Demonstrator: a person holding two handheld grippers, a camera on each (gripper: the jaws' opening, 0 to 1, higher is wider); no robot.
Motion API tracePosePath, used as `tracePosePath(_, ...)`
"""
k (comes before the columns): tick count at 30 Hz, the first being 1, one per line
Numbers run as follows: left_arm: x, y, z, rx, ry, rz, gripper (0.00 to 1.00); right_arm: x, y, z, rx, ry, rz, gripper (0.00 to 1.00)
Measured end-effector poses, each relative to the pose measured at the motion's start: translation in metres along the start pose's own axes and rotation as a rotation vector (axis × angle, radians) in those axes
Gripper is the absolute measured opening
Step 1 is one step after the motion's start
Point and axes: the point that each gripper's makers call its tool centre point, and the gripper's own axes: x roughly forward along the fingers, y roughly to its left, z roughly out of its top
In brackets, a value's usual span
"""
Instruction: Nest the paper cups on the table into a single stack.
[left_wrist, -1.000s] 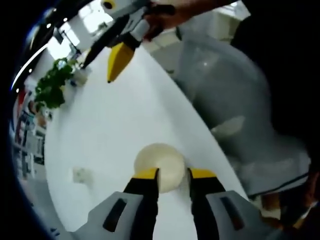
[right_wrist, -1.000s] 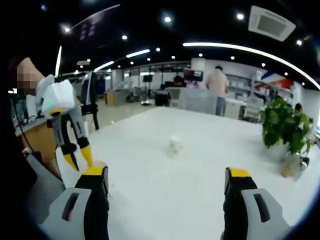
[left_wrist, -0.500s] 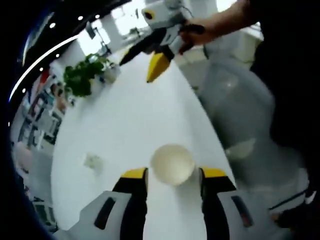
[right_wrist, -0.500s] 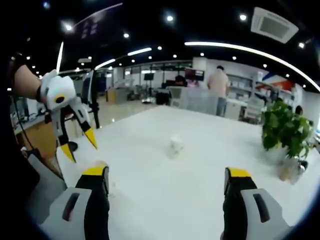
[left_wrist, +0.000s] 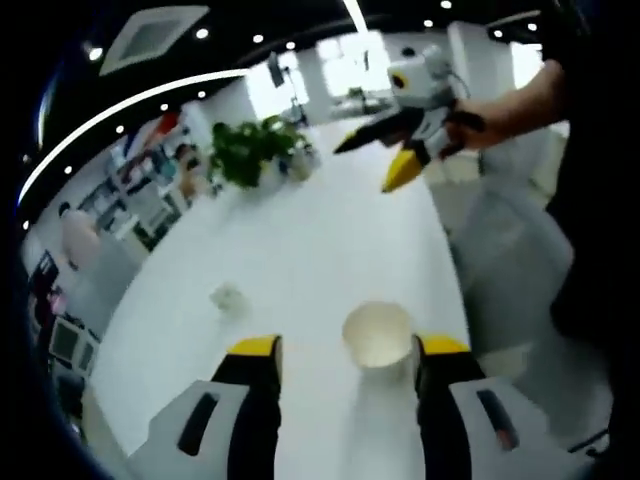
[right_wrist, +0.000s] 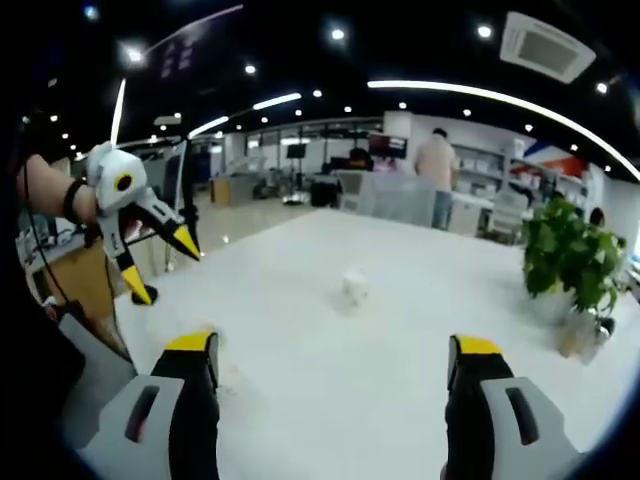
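A cream paper cup (left_wrist: 377, 335) stands upright, mouth up, on the white table (left_wrist: 310, 240) near its right edge. My left gripper (left_wrist: 347, 348) is open; the cup sits between its jaws, close to the right one and free of both. In the right gripper view the left gripper (right_wrist: 162, 263) hangs open in the air over the table's left end. My right gripper (right_wrist: 333, 347) is open wide with nothing in it, and it also shows raised at the far end (left_wrist: 385, 160). A small white object (left_wrist: 228, 297) (right_wrist: 352, 287) lies mid-table, too small to identify.
A potted plant (left_wrist: 255, 150) (right_wrist: 570, 260) stands at the table's far side. A grey chair (left_wrist: 505, 270) sits just past the table edge by the cup. A person (right_wrist: 436, 165) stands far off in the office.
My left gripper has opened off the cup and drawn back upward, leaving the cup on the table. The right gripper has stayed still and open.
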Motion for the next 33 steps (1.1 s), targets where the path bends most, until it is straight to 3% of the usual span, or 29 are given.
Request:
tracePosePath(3, -0.004, 0.003, 0.002, -0.016, -0.033, 0.022, 0.55, 0.0, 0.0, 0.0, 0.007, 0.002, -0.001, 0.93)
tracePosePath(8, -0.012, 0.009, 0.008, -0.122, -0.113, 0.077, 0.62, 0.001, 0.004, 0.002, 0.0, 0.005, 0.007, 0.93)
tracePosePath(12, -0.019, 0.015, 0.008, -0.156, -0.137, 0.119, 0.71, 0.002, 0.006, 0.0, -0.003, 0.019, 0.017, 0.93)
tracePosePath(16, -0.027, 0.016, 0.006, -0.156, -0.163, 0.144, 0.7, 0.002, 0.008, 0.003, -0.013, 0.023, 0.022, 0.92)
tracePosePath(19, -0.035, 0.021, 0.005, -0.218, -0.203, 0.175, 0.72, 0.005, 0.009, 0.003, -0.016, 0.031, 0.028, 0.92)
tracePosePath(33, -0.04, 0.01, -0.003, -0.25, -0.257, 0.179, 0.9, 0.02, 0.013, 0.005, -0.033, 0.052, 0.051, 0.92)
